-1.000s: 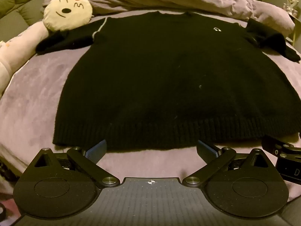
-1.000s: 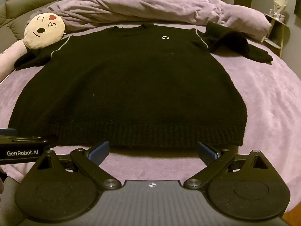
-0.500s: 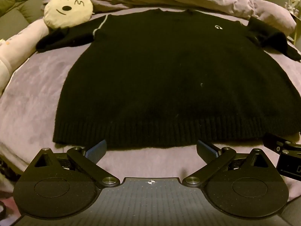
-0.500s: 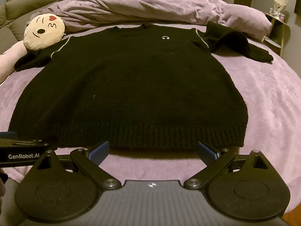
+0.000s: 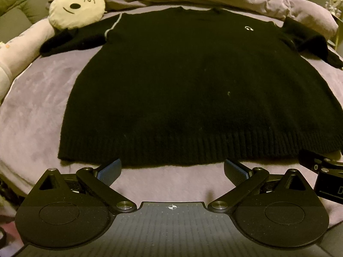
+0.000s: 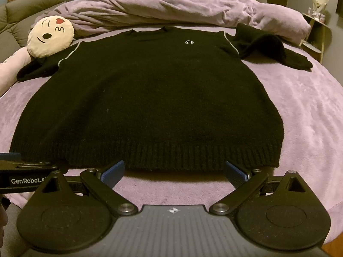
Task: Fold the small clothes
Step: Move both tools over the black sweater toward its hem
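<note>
Left wrist view: bed in purple cover fills most of the scene, black sweater spread flat on it, front up, hem nearest me, neck far. Rumpled duvet bunched along the far side. Sleeves lie out to both sides — right sleeve folded over on itself, left sleeve partly under the emoji pillow. Pale piping on both shoulder seams, small white logo on the chest. My left claw sits just short of the hem, spread wide, holding nothing, blue pads at the hem edge. My right claw likewise wide and empty, low over the cover near the hem — can't tell if either pad touches the knit. Each claw shows at the edge of the other's view, side by side.
</note>
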`<state>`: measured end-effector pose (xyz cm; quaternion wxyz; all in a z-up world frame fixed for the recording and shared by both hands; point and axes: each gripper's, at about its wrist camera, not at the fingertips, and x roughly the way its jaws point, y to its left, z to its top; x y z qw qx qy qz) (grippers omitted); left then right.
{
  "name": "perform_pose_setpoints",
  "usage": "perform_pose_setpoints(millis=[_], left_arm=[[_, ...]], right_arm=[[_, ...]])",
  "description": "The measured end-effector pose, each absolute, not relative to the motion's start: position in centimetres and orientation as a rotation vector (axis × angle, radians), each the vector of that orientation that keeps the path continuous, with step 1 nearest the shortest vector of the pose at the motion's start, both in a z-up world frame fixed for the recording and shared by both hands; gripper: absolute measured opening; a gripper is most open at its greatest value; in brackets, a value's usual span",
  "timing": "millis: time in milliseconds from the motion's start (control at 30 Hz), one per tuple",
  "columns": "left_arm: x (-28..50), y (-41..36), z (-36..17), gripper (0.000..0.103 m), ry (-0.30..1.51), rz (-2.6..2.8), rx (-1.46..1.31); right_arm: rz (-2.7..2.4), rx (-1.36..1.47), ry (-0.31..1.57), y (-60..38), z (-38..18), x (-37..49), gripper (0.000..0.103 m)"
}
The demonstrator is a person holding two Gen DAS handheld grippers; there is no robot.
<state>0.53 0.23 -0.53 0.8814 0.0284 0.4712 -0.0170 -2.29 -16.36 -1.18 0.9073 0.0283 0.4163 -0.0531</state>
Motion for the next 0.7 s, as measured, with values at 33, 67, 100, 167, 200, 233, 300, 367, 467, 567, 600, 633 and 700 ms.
perform_pose_setpoints(millis=[33,67,100,167,200,233,300,367,467,567,600,633,700], left_arm=[[0.59,0.24,-0.55,0.103,0.984,-0.036,0.057],[0.61,0.25,-0.6,0.103,0.986,-0.037,0.055],[0.66,0.28,-0.64,0.103,0.988,-0.038,0.053],[0.65,0.23,-0.74,0.103,0.991,-0.038,0.053],[0.65,0.22,-0.79,0.103,0.992,-0.037,0.054],[0.64,0.21,-0.83,0.103,0.993,-0.037,0.053],[0.68,0.14,-0.87,0.103,0.997,-0.038,0.053],[0.69,0.15,-0.92,0.103,0.998,-0.038,0.051],[0.76,0.15,-0.95,0.103,1.003,-0.038,0.051],[0.83,0.08,-1.03,0.103,1.008,-0.037,0.051],[0.89,0.01,-1.04,0.103,1.01,-0.036,0.051],[0.92,0.0,-1.06,0.103,1.012,-0.036,0.05],[1.03,0.0,-1.09,0.103,1.016,-0.036,0.048]], right_arm=[[-0.109,0.059,0.859,-16.37,-1.19,-2.28,0.099],[-0.11,0.059,0.86,-16.3,-1.19,-2.28,0.099],[-0.11,0.059,0.86,-16.3,-1.2,-2.27,0.099],[-0.108,0.06,0.86,-16.31,-1.22,-2.29,0.099],[-0.108,0.061,0.86,-16.3,-1.23,-2.27,0.099],[-0.108,0.061,0.861,-16.32,-1.26,-2.26,0.099],[-0.108,0.061,0.864,-16.3,-1.27,-2.15,0.099],[-0.108,0.063,0.864,-16.35,-1.29,-2.09,0.099],[-0.11,0.069,0.868,-16.39,-1.38,-2.03,0.099],[-0.109,0.073,0.87,-16.48,-1.43,-1.93,0.099],[-0.11,0.072,0.87,-16.48,-1.43,-1.93,0.099],[-0.111,0.072,0.871,-16.51,-1.47,-1.91,0.099],[-0.111,0.076,0.874,-16.59,-1.52,-1.83,0.099]])
